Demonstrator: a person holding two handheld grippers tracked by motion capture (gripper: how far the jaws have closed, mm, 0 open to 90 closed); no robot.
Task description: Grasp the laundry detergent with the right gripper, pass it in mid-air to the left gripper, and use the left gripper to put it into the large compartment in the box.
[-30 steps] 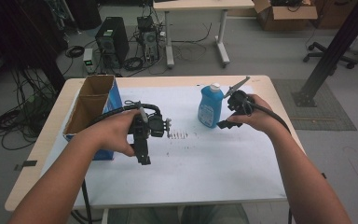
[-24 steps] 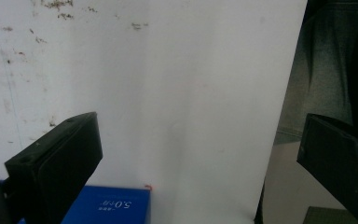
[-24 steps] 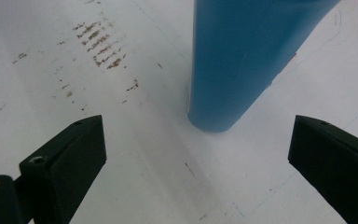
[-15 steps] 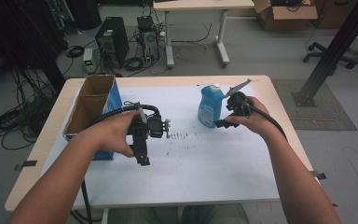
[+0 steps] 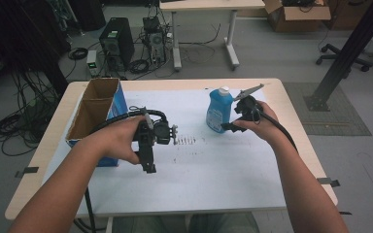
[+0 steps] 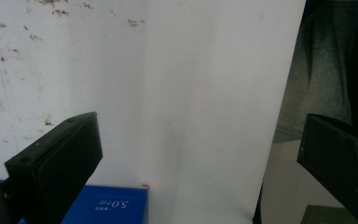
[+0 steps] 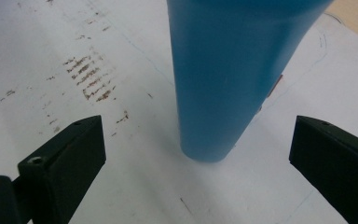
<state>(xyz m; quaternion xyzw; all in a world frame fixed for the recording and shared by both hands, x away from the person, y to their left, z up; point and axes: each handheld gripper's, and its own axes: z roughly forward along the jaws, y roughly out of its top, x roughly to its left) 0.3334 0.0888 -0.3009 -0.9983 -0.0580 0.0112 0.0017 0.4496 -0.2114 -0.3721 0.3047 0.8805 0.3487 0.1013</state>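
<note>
Reaching toward the blue bottle (image 5: 219, 109) with the right hand-held gripper (image 5: 229, 127), jaws spread wide and holding nothing.

Well to the left of the bottle, an open cardboard box (image 5: 93, 108) with a blue side stands at the table's (image 5: 184, 201) left edge. Between box and bottle, the left hand-held gripper (image 5: 147, 167) hangs over the white sheet (image 5: 213, 170), its jaws wide apart and empty, pointing back toward the person. The bottle stands upright on the sheet, white cap on top. Just right of it, the right hand-held gripper's jaws flank its lower part without touching; brown smudges (image 7: 91, 77) mark the sheet left of the bottle.
</note>
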